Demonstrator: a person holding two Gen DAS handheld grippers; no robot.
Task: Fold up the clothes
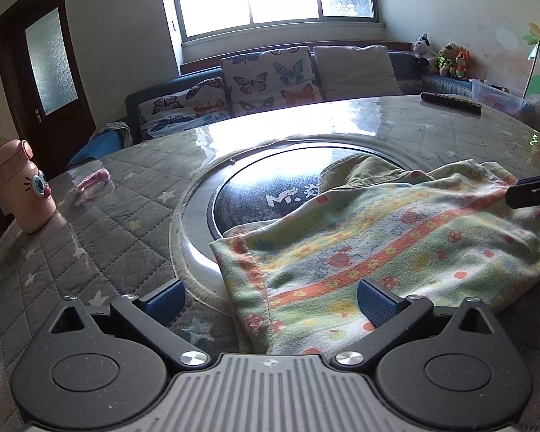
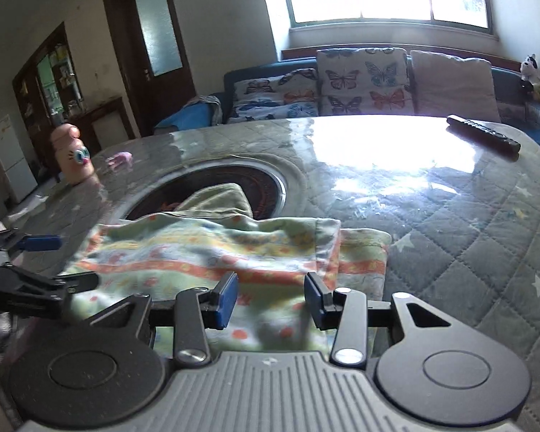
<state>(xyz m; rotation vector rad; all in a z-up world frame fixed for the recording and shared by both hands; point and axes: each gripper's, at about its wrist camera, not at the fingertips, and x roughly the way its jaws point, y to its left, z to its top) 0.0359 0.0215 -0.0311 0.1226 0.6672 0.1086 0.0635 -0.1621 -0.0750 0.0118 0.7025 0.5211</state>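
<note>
A flowered, striped garment (image 1: 395,237) in green, orange and yellow lies bunched on the round table, partly over the black centre disc (image 1: 270,187). An olive ribbed part (image 1: 363,172) sticks out at its far side. My left gripper (image 1: 270,300) is open, its blue pads either side of the garment's near left corner. My right gripper (image 2: 271,300) is open just above the garment's near right part (image 2: 234,252). The right gripper's tip shows at the right edge of the left wrist view (image 1: 532,190); the left gripper shows at the left of the right wrist view (image 2: 36,262).
A pink bottle (image 1: 21,187) and a small pink object (image 1: 93,180) stand on the quilted table cover (image 1: 100,223) at the left. A black remote (image 2: 482,135) lies at the far right. A sofa with butterfly cushions (image 1: 270,75) stands behind the table.
</note>
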